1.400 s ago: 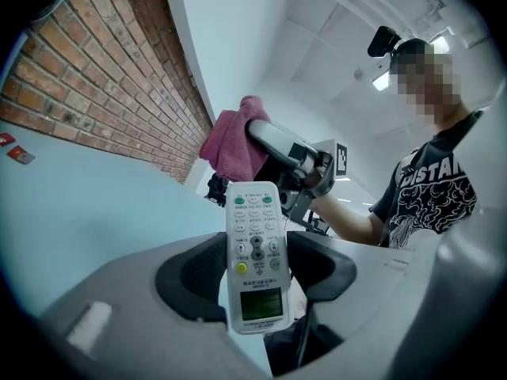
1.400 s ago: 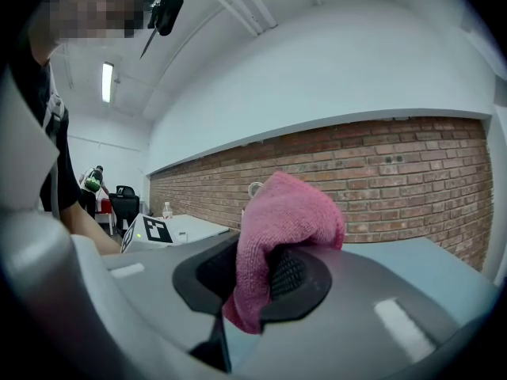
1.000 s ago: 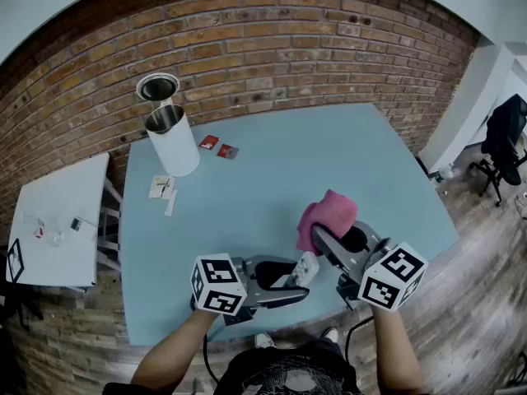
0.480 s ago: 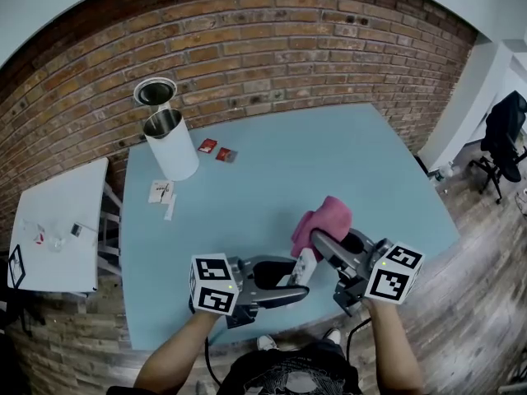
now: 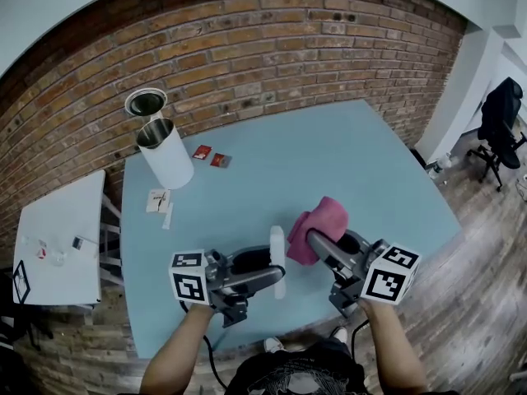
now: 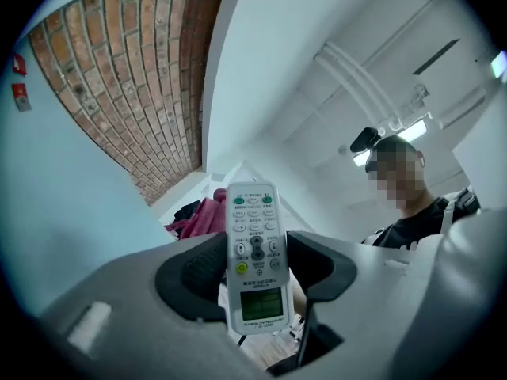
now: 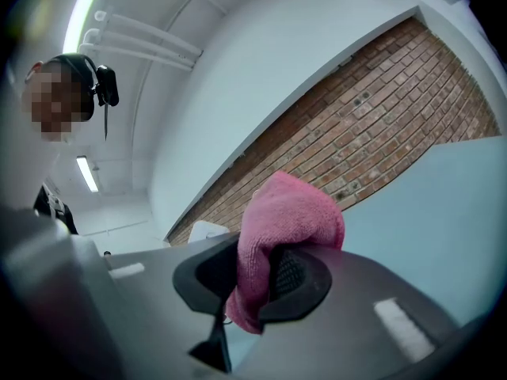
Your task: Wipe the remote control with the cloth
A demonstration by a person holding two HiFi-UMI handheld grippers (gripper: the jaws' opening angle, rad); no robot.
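I've got the left gripper point(image 5: 273, 271) clamped on the remote control point(image 6: 256, 248), its jaws pressing the two long sides near the middle. The button face looks back at that gripper's camera, display end nearest the gripper body and the top end poking out past the jaw tips. From the head view the remote stands on end above the near part of the blue table point(image 5: 329, 163), clear of its surface. My right gripper point(image 7: 255, 279) has its jaws closed on the pink cloth point(image 7: 289, 212), which bunches out over the tips in a folded lump. The cloth sits just beside the remote, on its right; whether they touch I can't tell. Further back a white cylinder point(image 5: 167, 156) stands by the brick wall point(image 5: 247, 48)
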